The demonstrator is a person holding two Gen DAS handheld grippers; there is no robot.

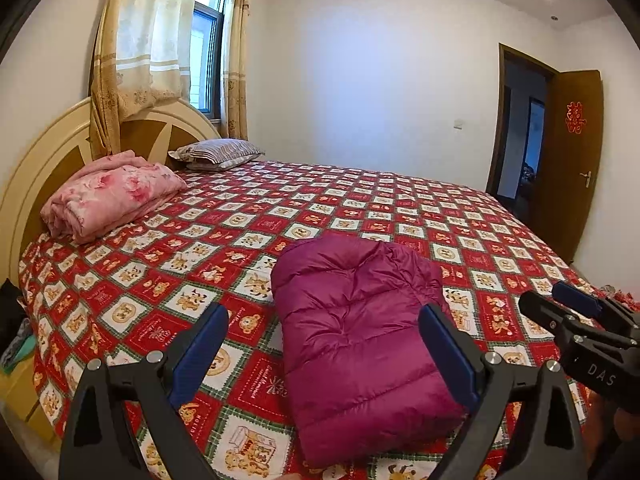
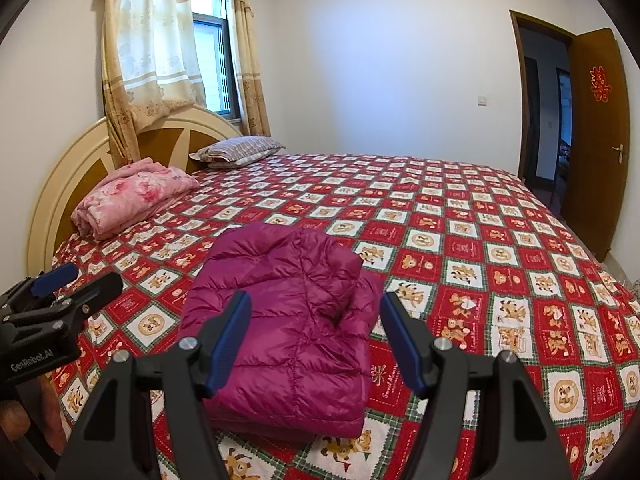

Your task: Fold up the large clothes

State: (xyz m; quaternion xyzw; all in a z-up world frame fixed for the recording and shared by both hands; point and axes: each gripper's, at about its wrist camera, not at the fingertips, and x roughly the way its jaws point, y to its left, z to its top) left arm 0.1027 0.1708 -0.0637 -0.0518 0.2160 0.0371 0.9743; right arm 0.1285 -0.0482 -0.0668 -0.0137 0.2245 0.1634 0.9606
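A magenta puffer jacket (image 1: 360, 332) lies folded into a compact rectangle on the red patterned bedspread (image 1: 168, 264), near the front edge of the bed. It also shows in the right wrist view (image 2: 292, 328). My left gripper (image 1: 324, 344) is open and empty, held above the jacket's near end. My right gripper (image 2: 316, 336) is open and empty, held above the jacket's front part. Each gripper shows at the side of the other's view: the right gripper (image 1: 560, 300) and the left gripper (image 2: 80, 280).
A folded pink floral quilt (image 1: 112, 196) and a striped pillow (image 1: 220, 152) lie by the headboard (image 1: 40, 160). A curtained window (image 1: 200, 40) is behind it. An open brown door (image 1: 576, 152) stands at the right. Dark items (image 1: 12, 320) sit left of the bed.
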